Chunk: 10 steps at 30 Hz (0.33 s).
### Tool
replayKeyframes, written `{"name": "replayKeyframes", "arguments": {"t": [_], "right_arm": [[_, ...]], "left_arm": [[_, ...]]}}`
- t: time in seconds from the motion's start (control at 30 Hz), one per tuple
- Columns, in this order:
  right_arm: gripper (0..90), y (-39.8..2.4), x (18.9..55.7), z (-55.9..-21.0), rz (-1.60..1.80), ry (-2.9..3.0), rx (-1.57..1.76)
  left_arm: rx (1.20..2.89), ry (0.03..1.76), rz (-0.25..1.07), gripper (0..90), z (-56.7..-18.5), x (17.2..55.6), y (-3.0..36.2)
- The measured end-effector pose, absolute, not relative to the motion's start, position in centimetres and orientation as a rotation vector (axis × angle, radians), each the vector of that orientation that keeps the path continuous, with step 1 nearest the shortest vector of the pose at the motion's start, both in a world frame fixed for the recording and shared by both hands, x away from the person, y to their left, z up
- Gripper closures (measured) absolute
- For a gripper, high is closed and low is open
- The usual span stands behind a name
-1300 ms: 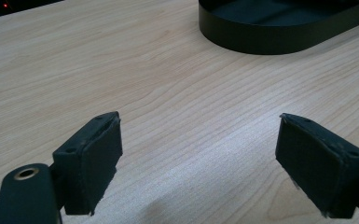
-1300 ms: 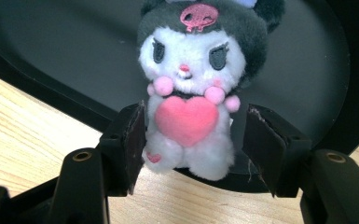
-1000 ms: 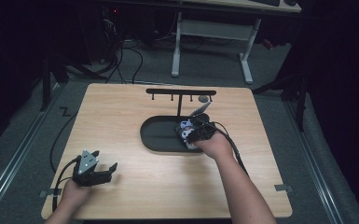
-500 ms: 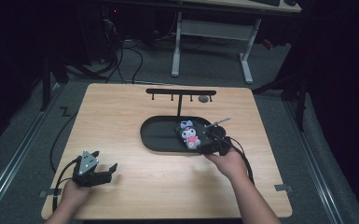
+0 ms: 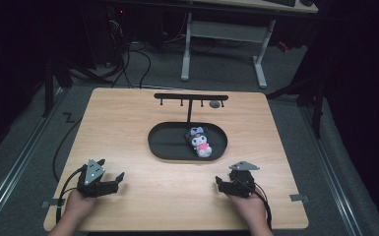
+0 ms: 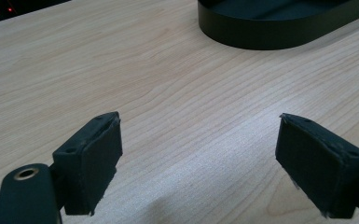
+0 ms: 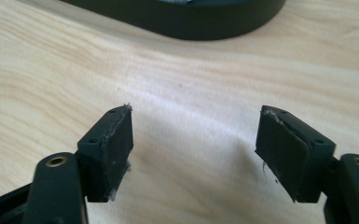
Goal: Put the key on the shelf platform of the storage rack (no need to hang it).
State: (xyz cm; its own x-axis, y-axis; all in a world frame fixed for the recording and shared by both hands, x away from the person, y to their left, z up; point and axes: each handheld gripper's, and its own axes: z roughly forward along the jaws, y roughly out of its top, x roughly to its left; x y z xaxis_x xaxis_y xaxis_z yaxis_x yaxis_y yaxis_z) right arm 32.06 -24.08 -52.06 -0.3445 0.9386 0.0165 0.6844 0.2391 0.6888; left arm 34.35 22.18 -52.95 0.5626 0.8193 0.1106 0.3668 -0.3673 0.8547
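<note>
A small plush toy (image 5: 200, 143) with a pink body lies in the right half of the black oval tray (image 5: 165, 144) at mid-table. Nearer, the right gripper (image 5: 225, 184) and left gripper (image 5: 115, 180) rest on the wooden table (image 5: 128, 118), jaws spread, empty, well apart.

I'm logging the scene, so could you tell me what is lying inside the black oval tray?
A small plush toy lies in the right half of the black oval tray; the left half looks bare. Whatever is under the toy is covered.
</note>
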Motion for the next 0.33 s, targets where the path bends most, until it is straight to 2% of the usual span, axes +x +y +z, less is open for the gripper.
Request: {"name": "replayKeyframes", "arguments": {"t": [0.1, 0.33], "right_arm": [[24.7, -24.1, 30.8, -52.6, 0.923, 2.071, 1.464], [21.7, -24.5, 29.2, -51.4, 0.984, 2.003, 1.425]], "left_arm": [[1.962, 0.955, 0.686, 15.4, -53.0, 34.4, 22.1], [1.966, 0.954, 0.683, 15.4, -52.9, 34.4, 22.1]]}}
